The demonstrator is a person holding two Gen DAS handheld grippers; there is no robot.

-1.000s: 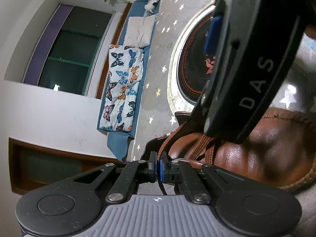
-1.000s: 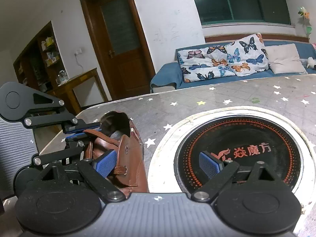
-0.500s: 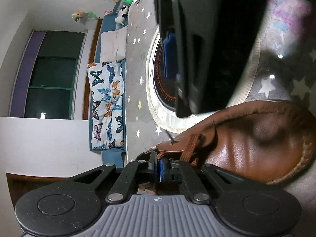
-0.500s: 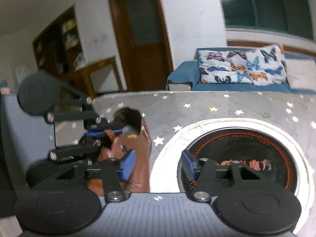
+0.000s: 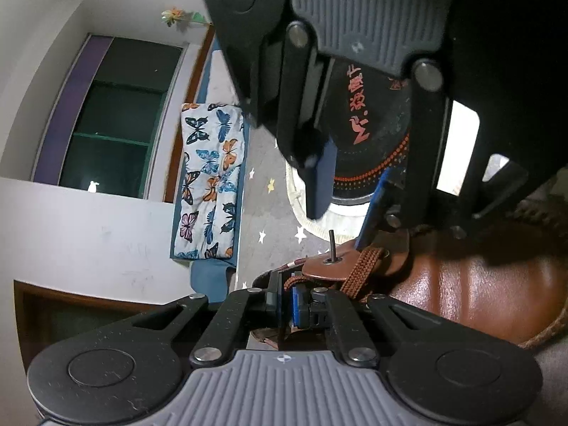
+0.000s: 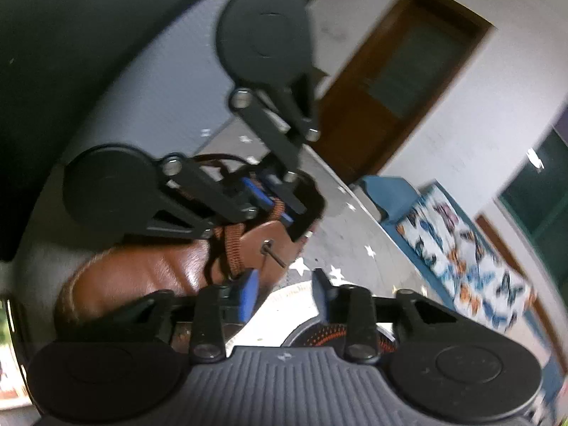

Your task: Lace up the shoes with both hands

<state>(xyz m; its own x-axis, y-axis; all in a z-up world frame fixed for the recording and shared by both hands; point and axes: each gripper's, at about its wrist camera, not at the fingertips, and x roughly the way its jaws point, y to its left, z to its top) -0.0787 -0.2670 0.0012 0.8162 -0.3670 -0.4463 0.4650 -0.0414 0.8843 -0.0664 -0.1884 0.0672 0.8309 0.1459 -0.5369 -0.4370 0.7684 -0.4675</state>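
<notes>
L gripper has its blue pads pressed together at the shoe's opening, pinching what looks like the brown woven lace or a thin strand of it; the exact bit is hidden between the pads. R gripper is spread wide, jaws apart, one blue pad just beside the lace and the eyelet flap, nothing held. The glossy brown leather shoe w/ stitched toe seam lies on the grey star-print tabletop, next to a round black hotplate w/ red lettering. A dark thin lace tip pokes up through a metal eyelet in the rounded leather flap, w/ the R gripper's open pads right over it, so I'd judge a pull-through at that eyelet is in hand. Lace crosses the tongue area at least once; how many eyelets are threaded I can't tell, since the grippers cover most of the shoe's throat. No bow or knot visible, so tying seems left to do.
</notes>
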